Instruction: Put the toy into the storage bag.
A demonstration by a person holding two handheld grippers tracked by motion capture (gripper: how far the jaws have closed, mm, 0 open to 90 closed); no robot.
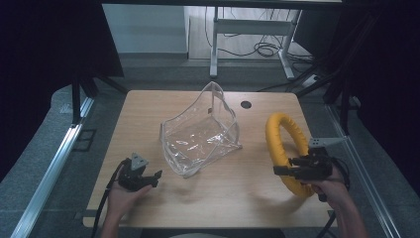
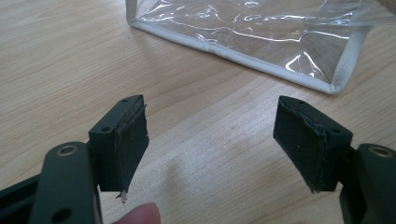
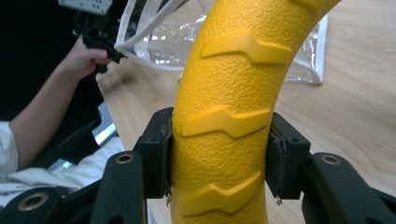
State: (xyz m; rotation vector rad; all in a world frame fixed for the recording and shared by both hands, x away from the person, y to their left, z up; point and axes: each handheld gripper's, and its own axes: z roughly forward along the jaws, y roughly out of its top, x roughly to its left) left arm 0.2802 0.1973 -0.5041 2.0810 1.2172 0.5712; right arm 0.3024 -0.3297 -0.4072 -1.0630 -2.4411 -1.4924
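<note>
A yellow ridged ring [image 1: 282, 148] stands on edge at the right of the wooden table [image 1: 148, 106]. My right gripper [image 1: 283, 171] is shut on the ring's lower part; in the right gripper view both black pads press the ring [image 3: 224, 126] from either side. A clear plastic bag with white piping [image 1: 200, 131] stands open at the table's middle. My left gripper [image 1: 148, 179] hovers low near the front left, open, with nothing between its jaws. In the left gripper view the bag [image 2: 252, 32] lies just ahead of the spread fingers [image 2: 126, 140].
A round cable hole [image 1: 246, 104] sits in the table's far edge. Metal rails run along both sides of the table, and a desk frame with cables stands beyond it. Bare wood stretches along the front between the two hands.
</note>
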